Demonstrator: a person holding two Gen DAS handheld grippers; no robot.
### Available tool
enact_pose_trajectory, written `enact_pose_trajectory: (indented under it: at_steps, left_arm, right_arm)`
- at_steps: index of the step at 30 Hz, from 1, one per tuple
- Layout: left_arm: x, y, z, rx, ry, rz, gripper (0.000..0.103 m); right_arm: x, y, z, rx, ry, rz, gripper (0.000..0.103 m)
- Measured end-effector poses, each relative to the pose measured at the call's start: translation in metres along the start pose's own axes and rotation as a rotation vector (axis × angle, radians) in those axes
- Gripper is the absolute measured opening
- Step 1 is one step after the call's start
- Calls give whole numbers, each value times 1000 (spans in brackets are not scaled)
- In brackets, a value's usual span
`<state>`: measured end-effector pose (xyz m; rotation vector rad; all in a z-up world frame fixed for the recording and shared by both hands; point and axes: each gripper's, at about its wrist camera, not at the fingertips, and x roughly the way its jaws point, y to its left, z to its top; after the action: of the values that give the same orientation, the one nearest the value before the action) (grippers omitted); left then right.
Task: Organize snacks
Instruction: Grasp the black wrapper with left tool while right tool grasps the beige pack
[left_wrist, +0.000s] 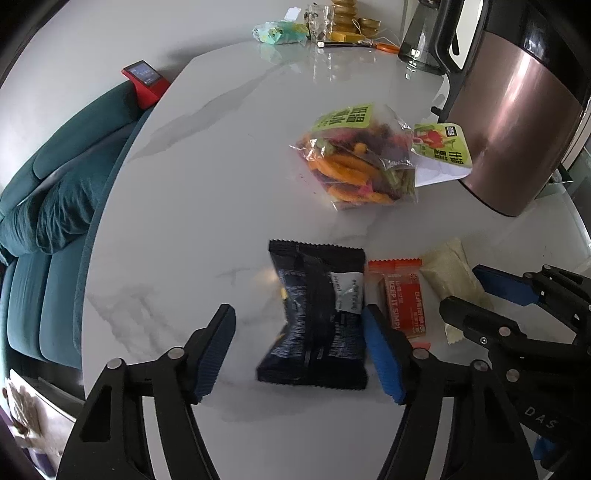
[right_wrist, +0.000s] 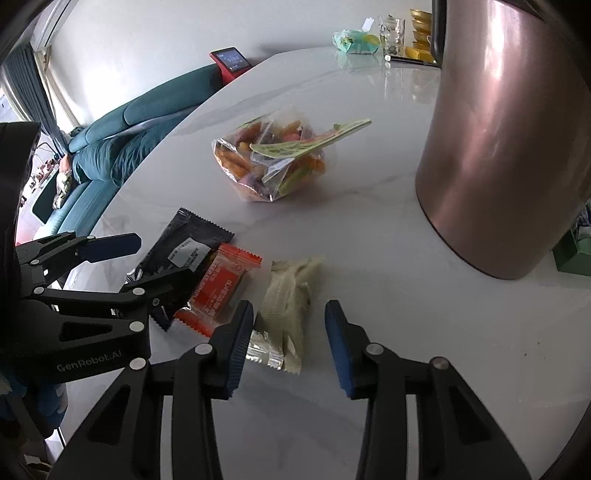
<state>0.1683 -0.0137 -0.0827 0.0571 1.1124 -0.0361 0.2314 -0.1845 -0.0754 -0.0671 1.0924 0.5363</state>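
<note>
On the white marble table (left_wrist: 207, 177) three small snack packets lie side by side: a black one (left_wrist: 314, 314), an orange-red one (left_wrist: 402, 295) and a beige one (left_wrist: 454, 277). My left gripper (left_wrist: 299, 350) straddles the black packet; its right pad is at the packet's edge, its left pad stands clear, so it is open. My right gripper (right_wrist: 290, 345) is open around the beige packet (right_wrist: 288, 302), with the right pad well off it. Farther back sits a clear bag of colourful chips (left_wrist: 354, 162) with a green label.
A tall copper-coloured appliance (left_wrist: 517, 122) stands at the right, close behind the packets. A glass (left_wrist: 320, 22), a teal pouch (left_wrist: 280, 32) and gold items crowd the far end. A teal sofa (left_wrist: 55, 206) and a red device (left_wrist: 146, 79) lie past the table's left edge.
</note>
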Motion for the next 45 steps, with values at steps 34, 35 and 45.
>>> enact_pose_trajectory:
  at_steps: [34,35,45]
  left_arm:
    - [7,-1,3,-9,-20,-24,30]
    - [7,-2,3,-7,-21,-22,30]
    - [-6,-8,0,3,-38,0,29]
  right_arm:
    - [6,0,6,-69,12,33,26]
    - [6,2,7,-74,12,25,26]
    - [-6,11,7,-78,-8,1,15]
